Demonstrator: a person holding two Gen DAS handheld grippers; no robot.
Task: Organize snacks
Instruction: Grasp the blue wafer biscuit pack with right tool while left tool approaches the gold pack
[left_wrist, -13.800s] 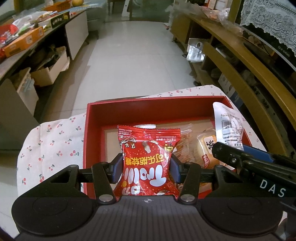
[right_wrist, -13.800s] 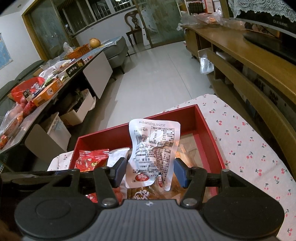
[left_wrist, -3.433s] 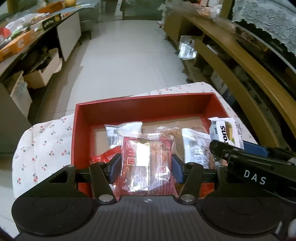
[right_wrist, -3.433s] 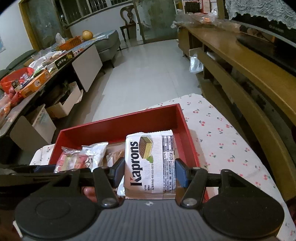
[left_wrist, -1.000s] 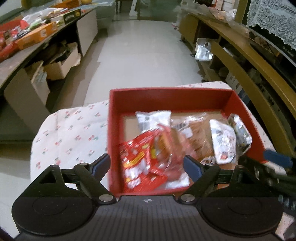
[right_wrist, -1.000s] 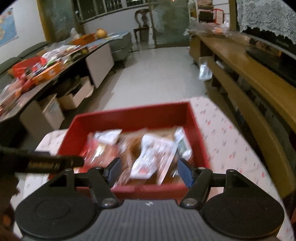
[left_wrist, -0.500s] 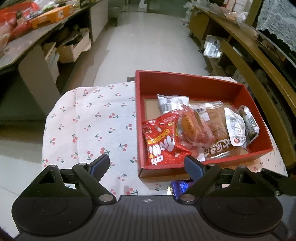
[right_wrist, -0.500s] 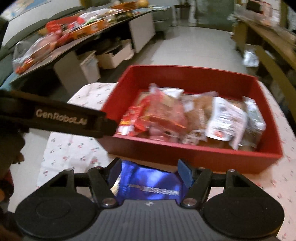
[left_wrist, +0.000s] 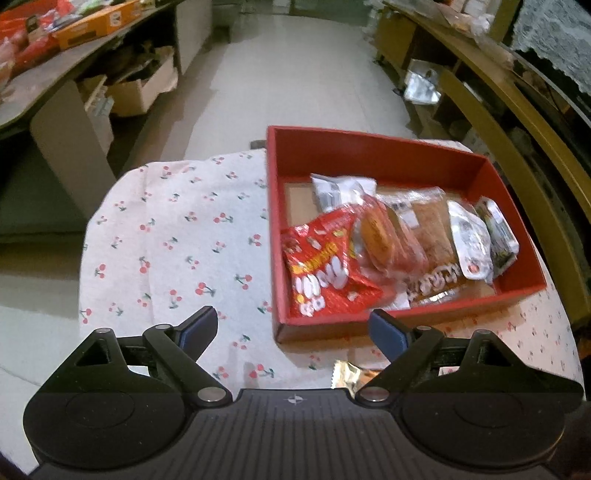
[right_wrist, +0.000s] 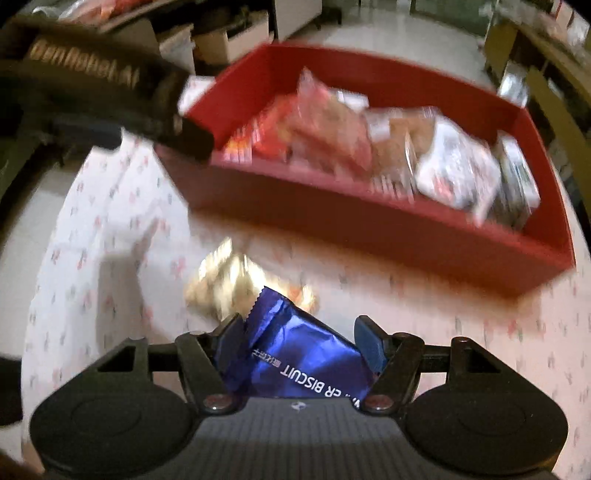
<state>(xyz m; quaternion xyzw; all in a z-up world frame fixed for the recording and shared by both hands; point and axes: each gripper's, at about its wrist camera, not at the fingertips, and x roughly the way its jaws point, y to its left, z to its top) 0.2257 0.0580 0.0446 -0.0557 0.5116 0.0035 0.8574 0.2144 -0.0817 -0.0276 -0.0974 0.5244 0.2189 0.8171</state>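
Note:
A red box (left_wrist: 369, 142) full of snack packets stands on the cherry-print cloth, with a red packet (left_wrist: 325, 273) and a round bun packet (left_wrist: 380, 236) at its near left. My left gripper (left_wrist: 293, 321) hovers before the box's near-left corner, jaws opening, nothing between them. A blue biscuit packet (right_wrist: 295, 354) lies on the cloth in front of the box (right_wrist: 369, 229). My right gripper (right_wrist: 300, 325) is open and low around it, one finger on either side. A gold packet (right_wrist: 221, 280) lies just beyond it, its edge (left_wrist: 347, 373) showing in the left wrist view.
The left device's black arm (right_wrist: 110, 81) crosses the upper left of the right wrist view, above the cloth. A white packet (left_wrist: 469, 240) and a dark one (left_wrist: 498, 236) fill the box's right end. Wooden shelving (left_wrist: 517, 122) runs along the right, a cluttered counter (left_wrist: 74, 48) at left.
The right gripper has dropped and tilted down, so the blue packet now lies deeper between its fingers. The left gripper barely shifted and its jaws stand slightly wider.

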